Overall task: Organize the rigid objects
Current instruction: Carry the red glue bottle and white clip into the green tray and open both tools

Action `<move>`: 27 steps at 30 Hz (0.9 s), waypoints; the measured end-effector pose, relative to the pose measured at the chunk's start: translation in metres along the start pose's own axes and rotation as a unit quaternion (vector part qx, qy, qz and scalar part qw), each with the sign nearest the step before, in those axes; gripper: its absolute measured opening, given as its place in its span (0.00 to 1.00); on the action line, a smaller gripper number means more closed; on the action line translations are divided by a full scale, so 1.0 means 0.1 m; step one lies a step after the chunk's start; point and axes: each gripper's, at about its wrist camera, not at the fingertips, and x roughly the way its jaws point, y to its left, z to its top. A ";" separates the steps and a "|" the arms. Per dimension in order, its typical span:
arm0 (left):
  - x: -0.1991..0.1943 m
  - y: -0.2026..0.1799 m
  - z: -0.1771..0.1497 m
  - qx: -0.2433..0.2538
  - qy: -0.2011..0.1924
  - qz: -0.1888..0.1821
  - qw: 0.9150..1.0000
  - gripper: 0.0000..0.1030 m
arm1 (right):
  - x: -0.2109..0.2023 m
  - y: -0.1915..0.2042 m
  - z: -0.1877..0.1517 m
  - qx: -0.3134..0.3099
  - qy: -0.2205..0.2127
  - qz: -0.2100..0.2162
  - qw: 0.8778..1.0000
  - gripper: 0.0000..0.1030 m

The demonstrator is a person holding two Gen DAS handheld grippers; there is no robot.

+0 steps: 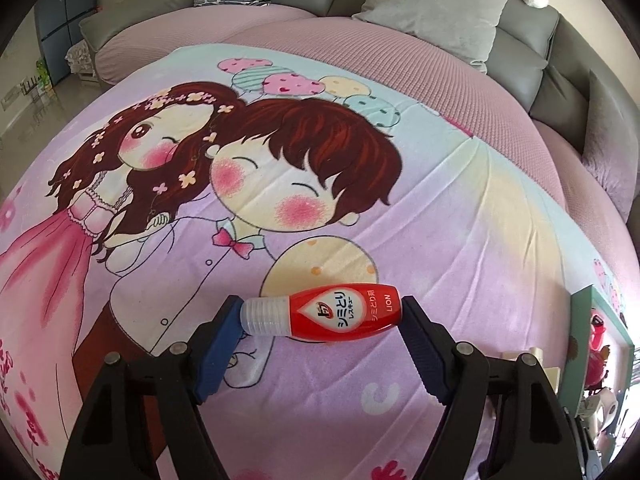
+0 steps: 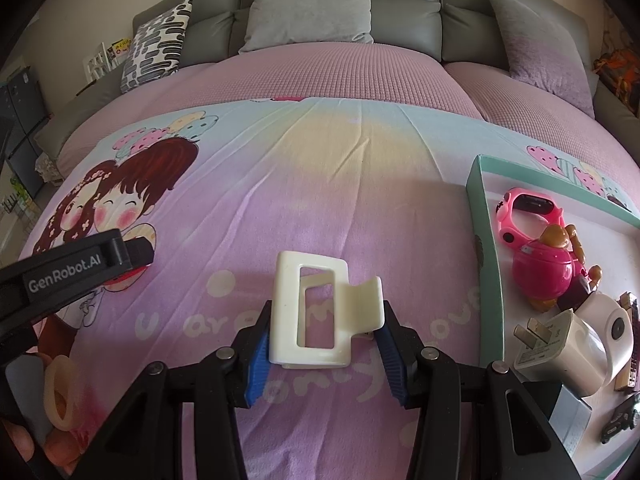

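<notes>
Left tongs (image 1: 322, 312) bracket the red bottle (image 1: 324, 314) lying crosswise on the bedspread (image 1: 460, 240), tips at its ends; I'd squeeze evenly so it doesn't pivot. Right tongs (image 2: 326, 320) grip the white clip (image 2: 308, 312); the tray (image 2: 486, 240) waits rightward.

I read the red bottle (image 1: 343, 314) as glossy plastic with a ribbed translucent cap. Cream clip (image 2: 316, 312): smooth matt plastic. Blanket (image 1: 460, 240): soft, napped printed cloth. Gripper pads (image 2: 258, 356): ribbed blue, rubbery-looking.
</notes>
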 end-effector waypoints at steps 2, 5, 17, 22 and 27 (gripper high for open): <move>-0.04 -0.03 0.01 0.003 -0.006 -0.003 1.000 0.77 | -0.01 -0.01 0.00 0.003 -0.002 0.005 1.000 0.49; -0.10 -0.06 0.03 0.008 -0.016 -0.009 1.000 0.77 | -0.05 -0.05 0.02 0.011 -0.006 0.014 1.000 0.48; -0.67 -0.24 0.11 0.028 -0.090 -0.047 0.994 0.77 | -0.70 -0.43 0.21 0.057 -0.096 -0.015 0.994 0.48; -0.80 -0.41 0.10 0.048 -0.105 -0.058 0.992 0.77 | -0.85 -0.59 0.22 0.071 -0.108 -0.028 0.991 0.48; -0.89 -0.63 0.04 0.074 -0.110 -0.075 0.988 0.77 | -0.97 -0.76 0.20 0.088 -0.116 -0.036 0.989 0.48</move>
